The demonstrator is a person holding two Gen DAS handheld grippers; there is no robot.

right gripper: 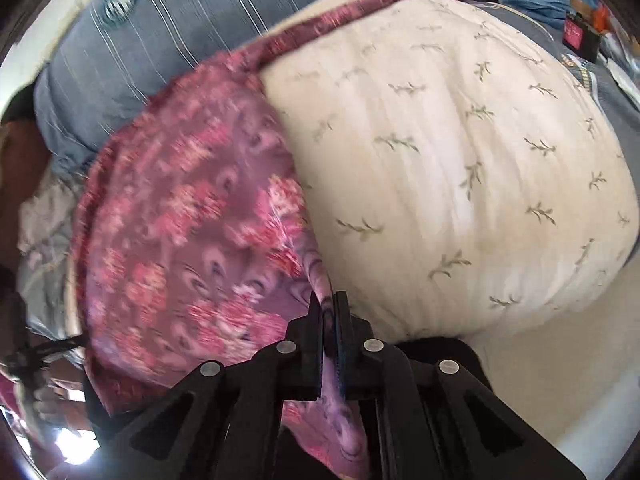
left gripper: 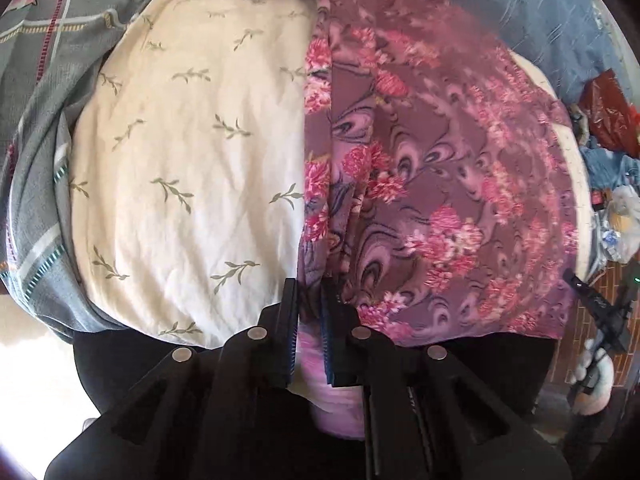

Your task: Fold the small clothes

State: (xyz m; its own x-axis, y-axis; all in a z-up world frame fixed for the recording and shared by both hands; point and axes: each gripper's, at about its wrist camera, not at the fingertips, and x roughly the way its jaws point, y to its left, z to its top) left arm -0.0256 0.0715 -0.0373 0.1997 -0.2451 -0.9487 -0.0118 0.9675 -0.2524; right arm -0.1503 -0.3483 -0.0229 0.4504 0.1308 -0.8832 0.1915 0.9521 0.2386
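Note:
A purple garment with pink flowers (left gripper: 432, 184) lies spread over the right part of a cream bedsheet with green sprigs (left gripper: 188, 168). My left gripper (left gripper: 310, 292) is shut on the garment's near edge, with cloth bunched between the jaws. In the right wrist view the same garment (right gripper: 192, 232) covers the left side, blurred by motion, beside the cream sheet (right gripper: 460, 168). My right gripper (right gripper: 327, 304) is shut on a fold of the garment's edge, which hangs down between the jaws.
A grey-green checked quilt (left gripper: 44, 80) lies at the left. A blue striped cloth (right gripper: 168, 20) lies at the far side. Clutter with a red bag (left gripper: 608, 112) sits at the right bed edge. A black device (left gripper: 600, 304) shows at the right.

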